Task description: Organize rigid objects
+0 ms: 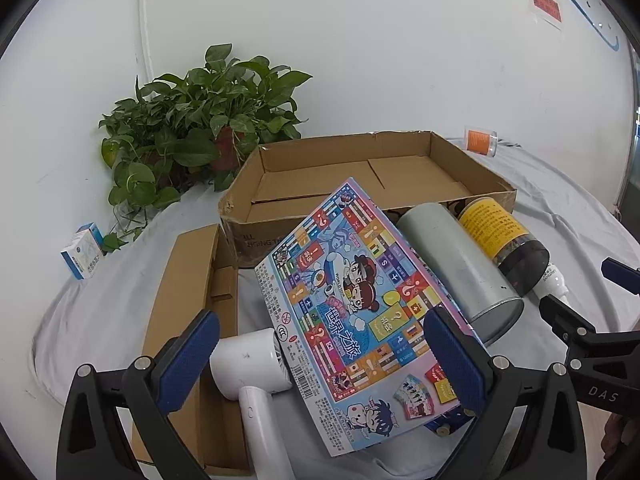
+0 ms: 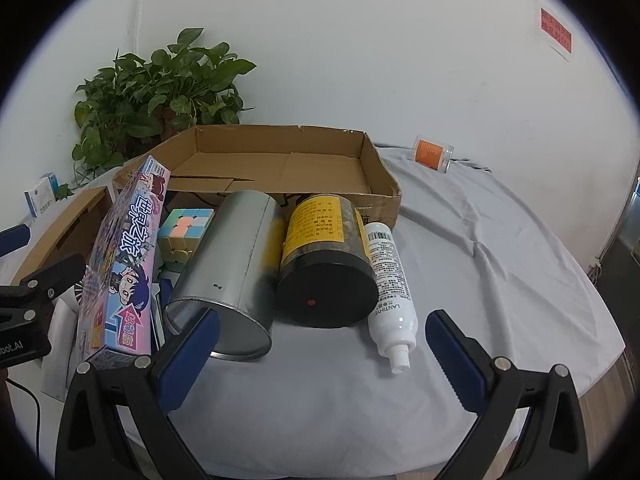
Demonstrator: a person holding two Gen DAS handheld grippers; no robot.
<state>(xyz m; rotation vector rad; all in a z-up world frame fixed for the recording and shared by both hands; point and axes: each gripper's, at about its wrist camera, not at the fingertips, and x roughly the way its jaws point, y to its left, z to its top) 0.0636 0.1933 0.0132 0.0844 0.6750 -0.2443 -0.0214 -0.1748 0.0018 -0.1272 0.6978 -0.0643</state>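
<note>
A colourful board game box (image 1: 352,312) leans tilted between my left gripper's (image 1: 320,360) open blue pads; the right pad overlaps its right edge, contact unclear. A white hair dryer (image 1: 252,376) lies below it. A silver tin (image 1: 460,268), a yellow-labelled jar (image 1: 504,236) and a white bottle (image 1: 554,282) lie to the right. In the right wrist view my right gripper (image 2: 322,354) is open and empty, in front of the tin (image 2: 232,268), jar (image 2: 324,264) and bottle (image 2: 390,284). The game box (image 2: 124,264) stands at the left, a pastel cube (image 2: 182,232) behind it.
An open shallow cardboard box (image 1: 360,184) sits behind the objects, also seen in the right wrist view (image 2: 288,164). A cardboard lid (image 1: 184,280) lies at the left. A potted plant (image 1: 200,120), a small blue-white carton (image 1: 82,256) and an orange cup (image 2: 434,152) stand near the wall.
</note>
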